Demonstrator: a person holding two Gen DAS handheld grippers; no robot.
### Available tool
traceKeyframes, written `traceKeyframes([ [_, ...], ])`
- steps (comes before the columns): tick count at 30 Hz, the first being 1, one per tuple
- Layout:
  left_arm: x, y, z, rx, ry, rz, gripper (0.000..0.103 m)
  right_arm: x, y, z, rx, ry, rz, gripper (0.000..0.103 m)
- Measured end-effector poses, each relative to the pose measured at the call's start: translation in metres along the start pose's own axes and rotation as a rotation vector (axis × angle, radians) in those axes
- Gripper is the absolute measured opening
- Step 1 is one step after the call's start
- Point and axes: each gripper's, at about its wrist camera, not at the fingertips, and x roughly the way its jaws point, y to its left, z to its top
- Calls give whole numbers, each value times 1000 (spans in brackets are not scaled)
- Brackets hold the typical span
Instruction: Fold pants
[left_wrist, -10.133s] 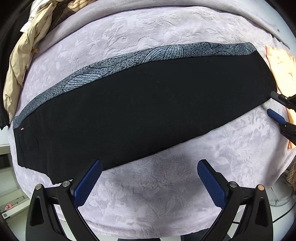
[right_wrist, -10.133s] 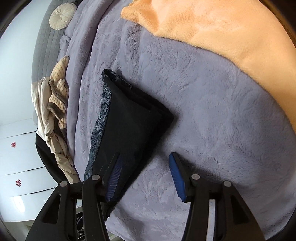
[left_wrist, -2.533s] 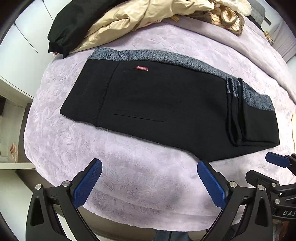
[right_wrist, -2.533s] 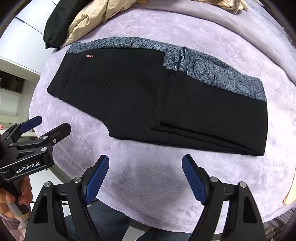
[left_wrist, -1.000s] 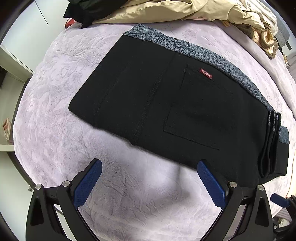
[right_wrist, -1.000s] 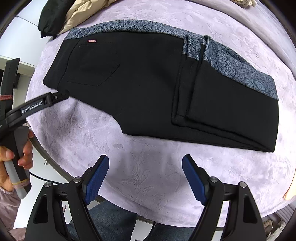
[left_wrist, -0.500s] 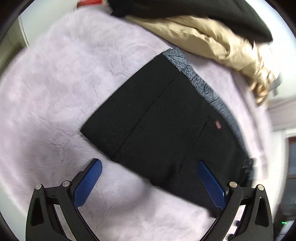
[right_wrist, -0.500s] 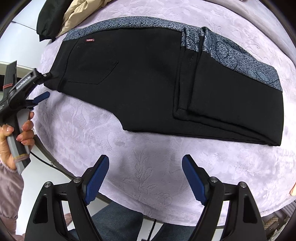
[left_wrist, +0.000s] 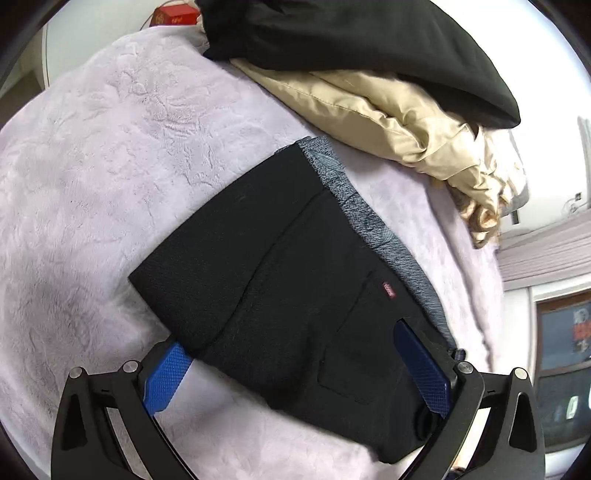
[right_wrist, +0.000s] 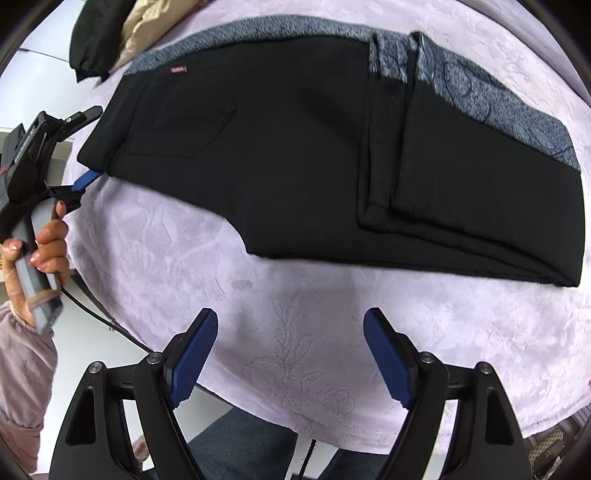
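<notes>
Black pants (right_wrist: 295, 147) with a grey patterned side stripe lie flat on a lilac blanket (right_wrist: 295, 332), the leg end folded back over the right half. The waist end with a red tag (left_wrist: 388, 290) fills the left wrist view (left_wrist: 288, 295). My left gripper (left_wrist: 288, 365) is open, its jaws straddling the waist corner, one blue pad under the edge. It also shows in the right wrist view (right_wrist: 86, 147) at the pants' left end. My right gripper (right_wrist: 291, 354) is open and empty, above bare blanket in front of the pants.
A beige garment (left_wrist: 406, 114) and a black garment (left_wrist: 351, 44) are heaped behind the waist end. The bed's front edge (right_wrist: 147, 347) runs close under my right gripper. A person's hand (right_wrist: 44, 240) holds the left gripper's handle.
My left gripper has moved in to the waist corner; its jaws now straddle the fabric edge. My right gripper has dropped closer to the pants.
</notes>
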Motion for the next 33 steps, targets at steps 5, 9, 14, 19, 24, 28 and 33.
traceKeyframes([
  [5,23,5,1,-33,27,143,85,-6,1,19,-20,-34,-13,84],
  [9,11,-21,-8,134,-47,285,60,-21,4,52,-67,-92,-38,84],
  [14,-2,-74,-41,509,-180,480,40,-46,20,111,-86,-123,75,84],
  [19,8,-106,-76,781,-258,622,40,-52,96,172,-264,-45,157,84],
  [24,10,-113,-85,835,-285,630,40,-27,175,206,-380,57,249,84],
  [28,9,-111,-86,854,-298,633,40,14,217,227,-393,202,225,84],
  [33,12,-115,-87,867,-312,646,40,55,234,231,-434,309,115,61],
])
